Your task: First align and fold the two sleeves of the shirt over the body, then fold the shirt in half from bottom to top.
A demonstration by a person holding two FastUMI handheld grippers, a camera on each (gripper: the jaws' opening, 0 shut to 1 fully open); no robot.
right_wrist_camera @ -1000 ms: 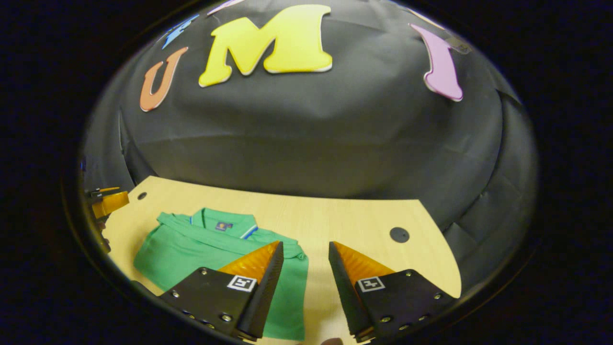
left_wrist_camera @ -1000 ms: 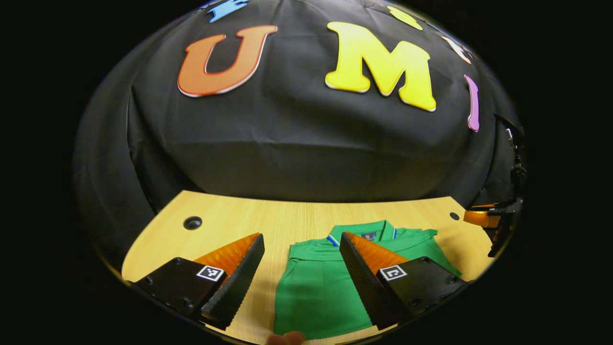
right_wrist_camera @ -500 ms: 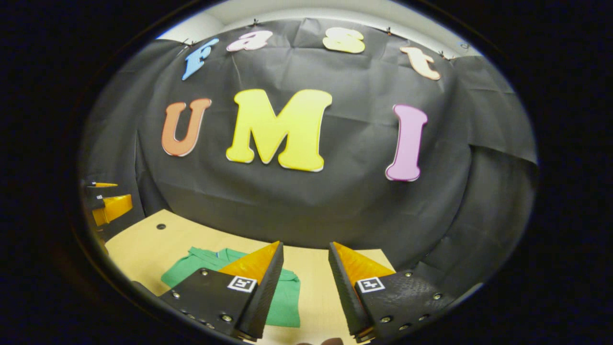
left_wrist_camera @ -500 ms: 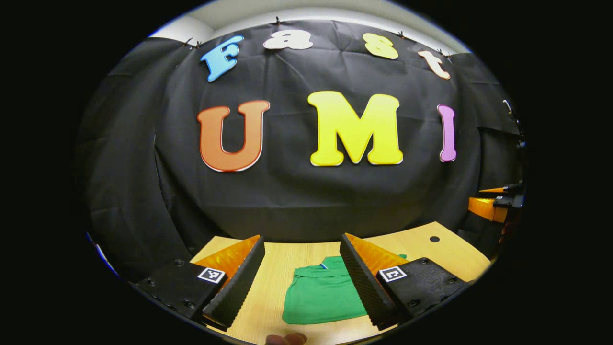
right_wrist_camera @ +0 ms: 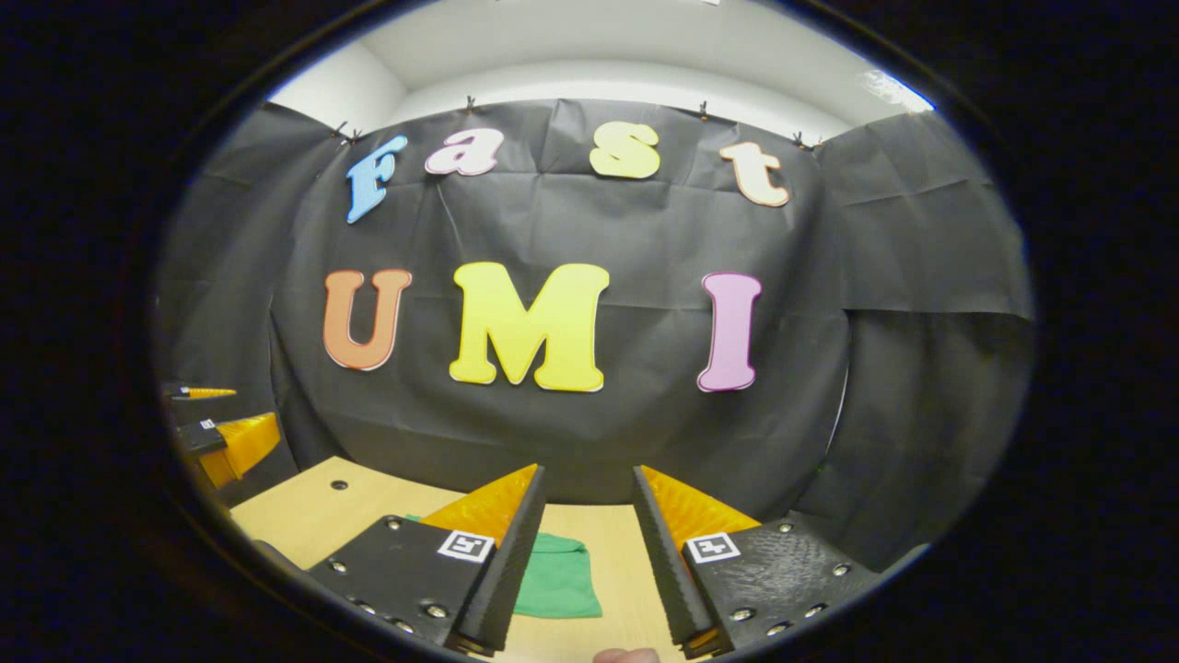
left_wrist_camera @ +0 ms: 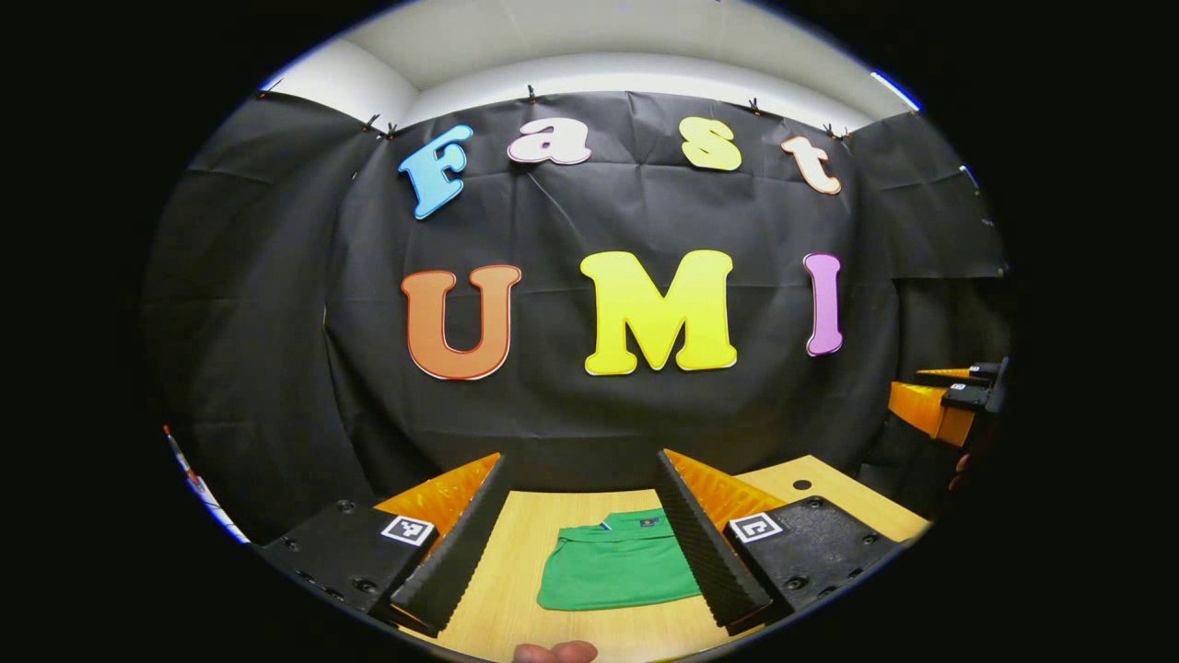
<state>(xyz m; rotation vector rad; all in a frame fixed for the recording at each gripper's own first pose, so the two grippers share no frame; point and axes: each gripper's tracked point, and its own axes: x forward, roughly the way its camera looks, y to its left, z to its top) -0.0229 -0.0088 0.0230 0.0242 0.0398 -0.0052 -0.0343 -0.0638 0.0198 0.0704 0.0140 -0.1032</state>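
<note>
— Green cloth, folded: the shirt (left_wrist_camera: 619, 571) lies flat on the table (left_wrist_camera: 516, 552) as a compact rectangle, collar at the far edge. Confirm?

— Confirmed. In the left gripper view it sits between the two fingers, low in the picture, with bare wood on its left and near sides. In the right gripper view the shirt (right_wrist_camera: 557, 580) is partly behind the left-hand finger; only its right part shows.

— Left gripper (left_wrist_camera: 580, 483)?

— Fingers spread wide, nothing between them, held above the table and well clear of the cloth. A fingertip (left_wrist_camera: 554, 653) of the person shows at the near edge.

— Right gripper (right_wrist_camera: 588, 483)?

— Fingers apart by a moderate gap, holding nothing, likewise off the table (right_wrist_camera: 304, 520).

— Anything else?

— The right gripper also shows at the right edge of the left gripper view, and the left gripper at the left edge of the right gripper view. A round hole (left_wrist_camera: 801, 483) sits in the table's far right corner, another (right_wrist_camera: 340, 484) far left.
</note>
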